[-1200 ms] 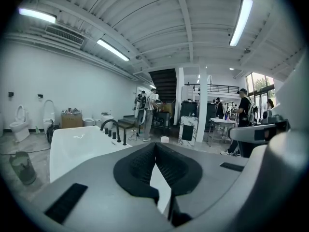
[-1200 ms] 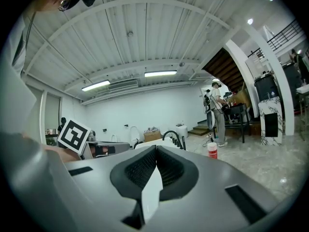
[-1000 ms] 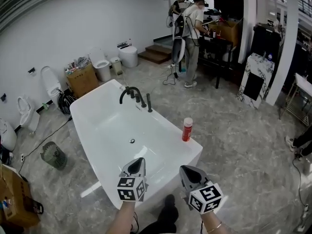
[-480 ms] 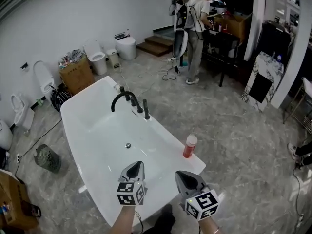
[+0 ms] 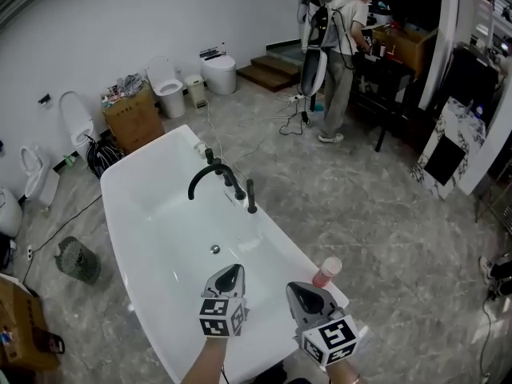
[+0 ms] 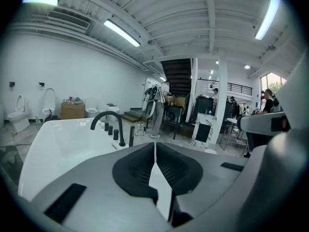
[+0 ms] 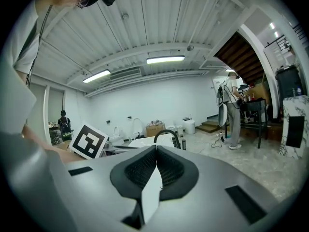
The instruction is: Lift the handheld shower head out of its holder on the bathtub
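One white bathtub, grey marbled floor, toilets along white wall

tub: mid-floor, long axis running from near right to far left
faucet: on the tub's right rim, far half, spout over the basin
shower head: upright in its holder on the same rim, just nearer than the faucet knobs
drain: in the basin floor, nearer than the faucet
bottle: on the rim, near right corner
box: behind the tub by the far wall
mesh bin: on the floor left of the tub
left gripper, right gripper: side by side over the tub's near end
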`<action>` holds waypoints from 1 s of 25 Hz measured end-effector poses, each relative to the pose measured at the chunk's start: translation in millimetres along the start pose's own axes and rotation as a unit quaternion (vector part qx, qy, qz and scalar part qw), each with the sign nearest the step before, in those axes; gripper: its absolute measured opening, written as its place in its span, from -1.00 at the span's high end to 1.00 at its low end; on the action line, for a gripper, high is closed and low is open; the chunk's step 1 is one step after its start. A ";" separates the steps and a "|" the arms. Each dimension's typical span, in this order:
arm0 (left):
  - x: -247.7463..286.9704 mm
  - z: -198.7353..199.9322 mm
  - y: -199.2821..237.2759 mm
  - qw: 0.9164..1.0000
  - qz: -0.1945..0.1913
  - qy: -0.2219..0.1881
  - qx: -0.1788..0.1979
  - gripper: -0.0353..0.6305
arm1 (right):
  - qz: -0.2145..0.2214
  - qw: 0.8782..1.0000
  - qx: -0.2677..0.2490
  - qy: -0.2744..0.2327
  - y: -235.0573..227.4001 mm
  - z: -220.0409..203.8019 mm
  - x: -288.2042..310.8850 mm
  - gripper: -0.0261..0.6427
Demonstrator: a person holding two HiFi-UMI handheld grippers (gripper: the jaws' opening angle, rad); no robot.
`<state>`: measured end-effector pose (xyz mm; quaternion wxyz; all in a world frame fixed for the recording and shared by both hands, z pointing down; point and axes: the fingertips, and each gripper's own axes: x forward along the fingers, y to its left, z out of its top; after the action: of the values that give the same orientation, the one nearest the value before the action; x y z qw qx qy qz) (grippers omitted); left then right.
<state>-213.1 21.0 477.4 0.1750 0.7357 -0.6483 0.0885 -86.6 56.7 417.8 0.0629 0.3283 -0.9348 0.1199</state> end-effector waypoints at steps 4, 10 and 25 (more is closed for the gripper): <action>38.1 7.4 21.4 1.000 -0.002 0.006 0.000 0.83 | -0.003 1.000 -0.001 0.006 -20.2 10.4 36.6 0.90; 90.3 15.7 40.8 1.000 0.002 0.011 0.002 0.82 | 0.004 1.000 -0.016 0.008 -57.8 30.9 69.9 0.90; 268.6 50.5 50.6 0.998 0.052 0.023 -0.003 0.66 | 0.081 0.995 -0.025 0.043 -222.9 54.1 157.6 0.90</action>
<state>-229.2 -250.7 534.0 0.1869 0.6981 -0.6819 0.1127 -70.9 -220.5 437.4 0.1017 0.2442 -0.9575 0.1153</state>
